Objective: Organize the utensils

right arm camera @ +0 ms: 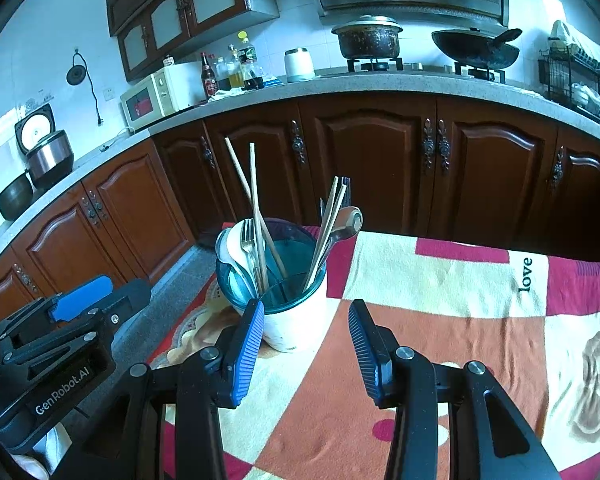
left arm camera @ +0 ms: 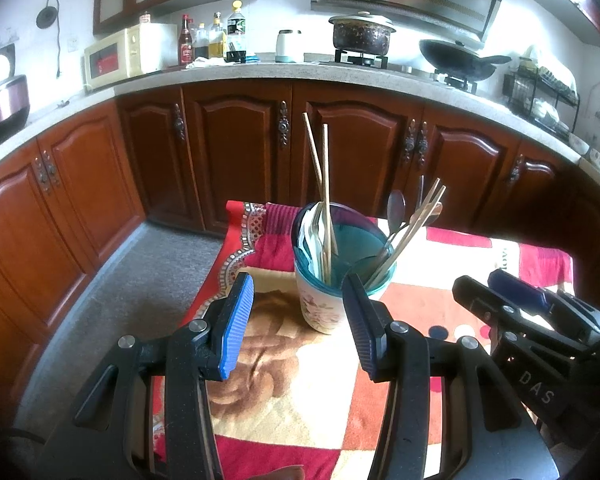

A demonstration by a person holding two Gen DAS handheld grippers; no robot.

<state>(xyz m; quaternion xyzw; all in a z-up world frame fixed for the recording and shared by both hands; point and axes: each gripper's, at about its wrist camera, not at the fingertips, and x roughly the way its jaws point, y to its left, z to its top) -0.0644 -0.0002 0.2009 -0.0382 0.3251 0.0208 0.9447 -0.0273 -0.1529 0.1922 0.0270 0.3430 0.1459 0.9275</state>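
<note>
Teal-rimmed utensil holder, white with a floral print, stands upright on my patchwork blanket of red, cream and orange squares.

Contents, left compartment: white spoons, one fork, two long wooden chopsticks leaning toward 11 o'clock. Right compartment: one metal spoon, two more chopsticks leaning toward 1 o'clock, and a dark fork's tines showing behind them in the right wrist view.

My left tongs: blue ribbed pads standing apart, nothing between them. The holder sits just beyond the tips, at 12 o'clock and a little toward the right pad, not touched.

My right tongs: pads likewise apart and empty. In their own view the holder stands near the left pad, at about 11 o'clock from the gap; whether that pad touches the holder's wall, I cannot tell.

Each pair shows in the other's view: the right at 3 o'clock of the left wrist view, the left at 9 o'clock of the right wrist view.

Surroundings: brown wooden cabinets under a grey stone counter at 12 o'clock.
</note>
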